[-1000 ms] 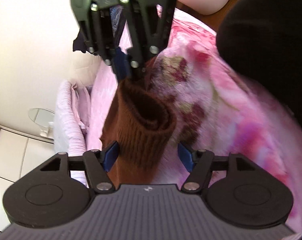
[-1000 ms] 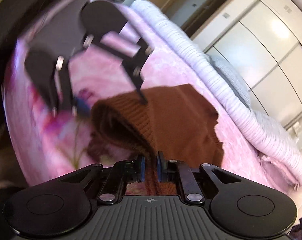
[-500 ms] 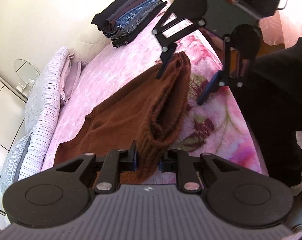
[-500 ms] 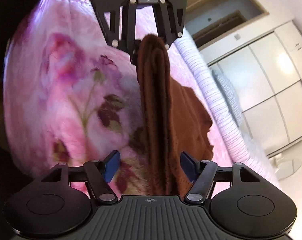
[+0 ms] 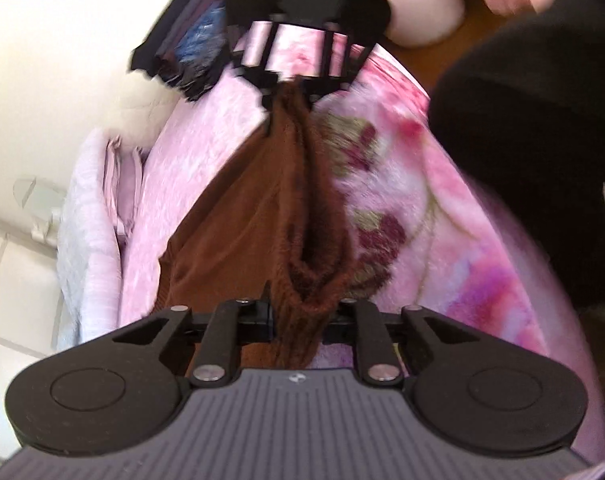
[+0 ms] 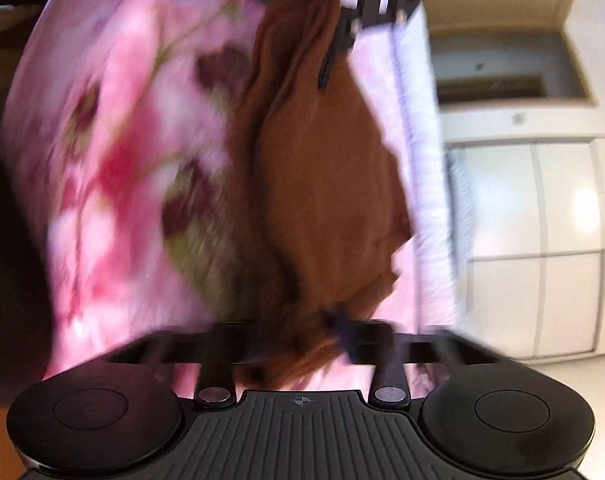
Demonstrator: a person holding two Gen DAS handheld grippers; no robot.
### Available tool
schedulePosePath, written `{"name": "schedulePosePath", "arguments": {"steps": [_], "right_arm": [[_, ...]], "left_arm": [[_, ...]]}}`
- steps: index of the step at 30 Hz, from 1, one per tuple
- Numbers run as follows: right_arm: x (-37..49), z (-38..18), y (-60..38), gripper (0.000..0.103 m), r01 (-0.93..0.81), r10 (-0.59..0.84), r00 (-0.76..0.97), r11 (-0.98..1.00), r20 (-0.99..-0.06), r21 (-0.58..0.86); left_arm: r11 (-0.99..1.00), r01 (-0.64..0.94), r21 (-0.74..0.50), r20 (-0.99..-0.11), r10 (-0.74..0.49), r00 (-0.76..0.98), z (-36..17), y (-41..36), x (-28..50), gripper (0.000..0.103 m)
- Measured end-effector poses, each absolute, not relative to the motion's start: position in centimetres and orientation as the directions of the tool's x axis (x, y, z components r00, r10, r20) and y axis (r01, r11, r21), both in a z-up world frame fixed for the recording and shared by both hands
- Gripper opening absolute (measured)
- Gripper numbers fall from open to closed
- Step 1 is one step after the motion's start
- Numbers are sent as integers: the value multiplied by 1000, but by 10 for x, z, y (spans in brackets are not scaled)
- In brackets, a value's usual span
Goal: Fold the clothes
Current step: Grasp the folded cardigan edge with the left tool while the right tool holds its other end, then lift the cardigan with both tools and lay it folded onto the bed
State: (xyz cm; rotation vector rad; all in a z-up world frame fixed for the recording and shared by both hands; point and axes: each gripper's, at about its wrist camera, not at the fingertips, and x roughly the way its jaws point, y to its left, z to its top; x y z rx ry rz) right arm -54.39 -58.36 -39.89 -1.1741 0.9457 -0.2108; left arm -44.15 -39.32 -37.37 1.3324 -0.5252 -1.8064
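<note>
Between left gripper (image 5: 298, 316) jaws: near end of brown sweater (image 5: 262, 208), pinched nearly shut.
Right gripper (image 6: 302, 332): blurred; jaws closing on the opposite end.
Hidden: sweater's clamped ends, fingertips.
Long axis: gripper to gripper, folded lengthwise.
Location: pink floral blanket (image 5: 442, 208) on bed.
Beyond: stacked dark clothes (image 5: 186, 44).

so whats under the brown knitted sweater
The brown knitted sweater lies on a pink floral fleece blanket, with both the left gripper and the right gripper at its folded edge. Whatever lies beneath its middle is covered.
</note>
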Motion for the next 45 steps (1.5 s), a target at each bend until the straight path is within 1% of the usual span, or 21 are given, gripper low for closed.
{"name": "schedulePosePath", "arguments": {"steps": [2, 5, 8, 12, 14, 17, 21, 26, 32, 35, 38, 42, 44, 45], "right_arm": [[-541, -390, -586, 13, -303, -587, 605, 455, -538, -837], [-534, -360, -572, 12, -287, -545, 618, 515, -567, -808], [-532, -332, -543, 12, -303, -480, 652, 545, -587, -782], [-540, -309, -472, 12, -314, -385, 689, 604, -614, -732], [-543, -314, -443, 12, -330, -342, 684, 642, -644, -692], [-554, -329, -421, 12, -363, -338, 653, 646, -678, -671], [-570, -326, -427, 12, -334, -357, 651, 658, -670, -675], [-584, -323, -422, 12, -320, -369, 647, 663, -667, -677], [-597, -321, -401, 12, -372, -286, 631, 704, -721, -605], [-603, -305, -401, 12, -357, -275, 645, 717, -713, -599], [-599, -268, -421, 12, -309, -288, 677, 725, -677, -616], [-582, -203, -475, 12, -225, -261, 732, 780, -630, -584], [-562, -189, -511, 12, -205, -241, 737, 810, -631, -549], [-551, -183, -530, 12, -197, -231, 738, 824, -633, -530]], "left_arm": [[-568, 407, 716, -577, -809, -113, -359, -391, -434, 13], [-562, 443, 698, -575, -809, -121, -336, -375, -418, 13], [-575, 448, 685, -589, -799, -125, -321, -338, -401, 13], [-600, 476, 643, -633, -766, -112, -328, -289, -392, 13], [-609, 488, 625, -653, -750, -101, -343, -277, -393, 13], [-612, 502, 611, -662, -743, -101, -358, -271, -395, 13], [-606, 529, 594, -646, -751, -135, -349, -275, -391, 13], [-613, 531, 585, -652, -745, -142, -343, -268, -393, 13], [-653, 553, 518, -679, -707, -198, -326, -238, -401, 13], [-644, 594, 482, -666, -710, -230, -298, -248, -392, 13], [-621, 663, 419, -640, -719, -269, -254, -275, -369, 13], [-596, 744, 303, -635, -708, -308, -208, -335, -326, 15], [-580, 778, 243, -636, -700, -324, -190, -367, -303, 15], [-569, 794, 213, -644, -693, -323, -189, -388, -291, 15]]}}
